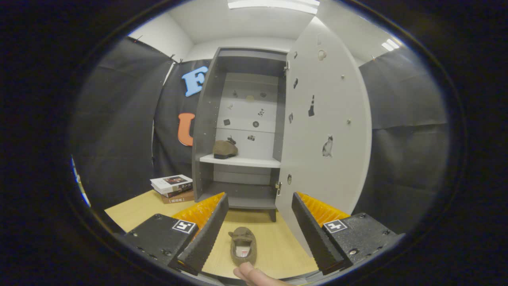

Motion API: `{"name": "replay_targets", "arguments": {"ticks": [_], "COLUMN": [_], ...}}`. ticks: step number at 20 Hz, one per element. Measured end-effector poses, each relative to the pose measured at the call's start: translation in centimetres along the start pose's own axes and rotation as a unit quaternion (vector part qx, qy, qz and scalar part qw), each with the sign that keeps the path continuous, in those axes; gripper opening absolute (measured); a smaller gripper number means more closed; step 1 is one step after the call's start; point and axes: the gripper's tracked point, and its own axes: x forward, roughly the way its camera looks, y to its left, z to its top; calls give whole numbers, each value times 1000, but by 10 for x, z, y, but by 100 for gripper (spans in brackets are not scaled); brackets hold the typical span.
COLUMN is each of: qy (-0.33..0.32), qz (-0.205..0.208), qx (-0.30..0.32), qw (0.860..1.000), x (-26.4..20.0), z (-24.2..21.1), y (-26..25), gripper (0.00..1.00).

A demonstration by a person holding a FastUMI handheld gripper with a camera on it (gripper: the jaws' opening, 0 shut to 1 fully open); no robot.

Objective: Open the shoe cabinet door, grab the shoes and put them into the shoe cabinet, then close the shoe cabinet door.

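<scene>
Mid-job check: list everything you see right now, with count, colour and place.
Shoe cabinet: one, grey, standing on the table beyond the claw.
Cabinet door: one, pale grey, swung open to the right, small stickers on its inner face.
Shelf: one, white, inside the cabinet.
Shoe on shelf: one, brown, at the left end of the shelf.
Shoe on table: one, brown, lying between the claw's fingers, not touched by them.
Books: a small stack, left of the cabinet.
Table: one, light wood.
Ceiling lights: white, overhead.
Claw: one, fingers open, either side of the table shoe.
Person's finger: one, just behind that shoe.
</scene>
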Motion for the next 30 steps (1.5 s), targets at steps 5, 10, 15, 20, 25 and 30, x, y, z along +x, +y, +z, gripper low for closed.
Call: {"name": "replay_targets", "arguments": {"ticks": [5, 10, 15, 20, 25, 30], "qy": [26, 125, 215, 296, 315, 311], "qz": [11, 48, 61, 47, 20, 33], "qx": [-22, -10, 29, 66, 98, 142], "qw": [999, 991, 974, 952, 944, 939], "x": [40, 73, 95, 113, 143, 164], "z": [-69, -157, -217, -258, -275, -282], "y": [38, 68, 82, 87, 80, 80], "gripper": [100, 100, 97, 77, 53, 6]}}
